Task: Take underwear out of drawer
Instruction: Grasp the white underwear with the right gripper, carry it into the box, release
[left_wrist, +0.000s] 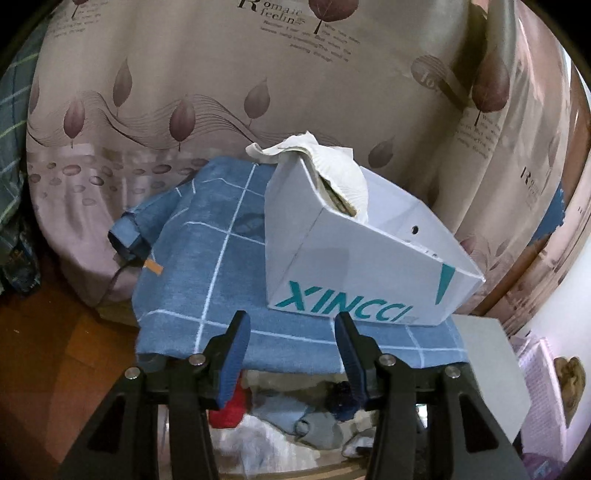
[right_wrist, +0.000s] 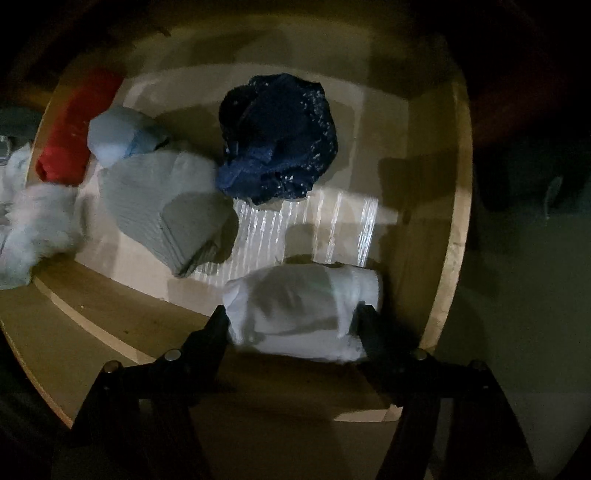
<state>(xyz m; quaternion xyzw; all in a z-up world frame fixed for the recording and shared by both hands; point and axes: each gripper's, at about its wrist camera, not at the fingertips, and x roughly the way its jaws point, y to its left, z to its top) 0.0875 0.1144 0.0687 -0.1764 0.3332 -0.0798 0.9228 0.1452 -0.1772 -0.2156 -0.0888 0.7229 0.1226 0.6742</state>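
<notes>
In the right wrist view I look down into the open wooden drawer (right_wrist: 448, 236). My right gripper (right_wrist: 293, 317) has its two fingers on either side of a rolled white underwear (right_wrist: 303, 310) at the drawer's near right corner, touching it on both sides. Behind it lie a crumpled navy underwear (right_wrist: 277, 140), a grey folded piece (right_wrist: 166, 210), a light blue piece (right_wrist: 118, 136) and a red piece (right_wrist: 70, 144). My left gripper (left_wrist: 291, 343) is open and empty, above the drawer, where the same clothes (left_wrist: 295, 417) show below it.
A white XINCCI cardboard box (left_wrist: 354, 251) with white paper (left_wrist: 325, 162) sticking out stands on a blue checked cloth (left_wrist: 207, 266) over the cabinet top. A leaf-patterned curtain (left_wrist: 184, 74) hangs behind. White fluffy fabric (right_wrist: 40, 221) lies over the drawer's left side.
</notes>
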